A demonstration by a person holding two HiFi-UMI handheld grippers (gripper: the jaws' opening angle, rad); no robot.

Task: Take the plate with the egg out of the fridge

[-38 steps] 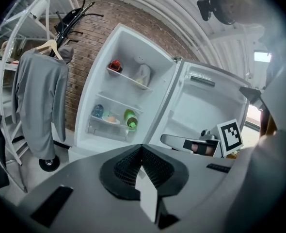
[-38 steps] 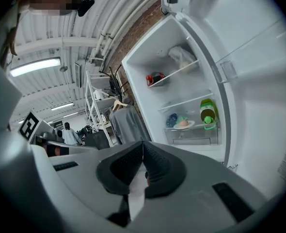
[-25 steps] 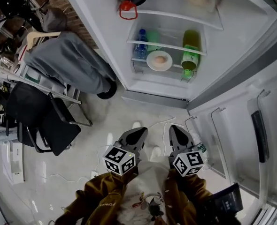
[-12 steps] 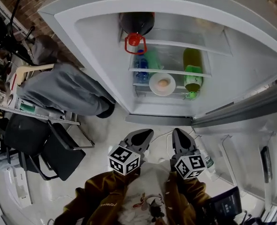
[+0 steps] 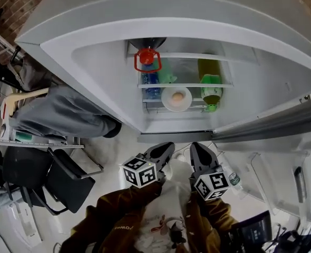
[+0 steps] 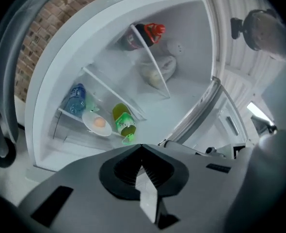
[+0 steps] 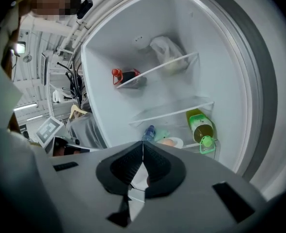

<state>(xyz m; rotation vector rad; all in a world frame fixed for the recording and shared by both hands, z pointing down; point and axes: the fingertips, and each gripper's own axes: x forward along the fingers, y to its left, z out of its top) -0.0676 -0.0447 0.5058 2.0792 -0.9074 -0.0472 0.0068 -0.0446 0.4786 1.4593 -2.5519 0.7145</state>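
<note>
Both grippers are held low in front of the person, well short of the open fridge (image 5: 92, 62). The left gripper (image 6: 142, 152) has its jaws pressed together on nothing, and so does the right gripper (image 7: 143, 148). No reach has begun yet, as far as I can judge.

The plate (image 5: 176, 98) sits on the lower shelf inside the fridge with the egg (image 5: 178, 95) resting in its middle. A blue bottle (image 5: 150, 83) stands just beside it on the left, and a green bottle (image 5: 211, 88) just beside it on the right. One shelf up there is a dark bottle with a red cap (image 5: 147, 59).

The trouble I'd expect is crowding. The plate is hemmed in between the two bottles, so a gripper going in wide or crooked could knock the green bottle over or push it off the shelf. There seems to be a low rail along the shelf's front, though from here I can't be sure. If so, dragging the plate straight out would catch its rim, and lifting it over with one pinch on the edge could tilt it. The egg looks loose, so any tilt or jolt could send it rolling onto the floor. The jaws also have to open before they reach the rim, otherwise they will just shove the plate backward.
</note>
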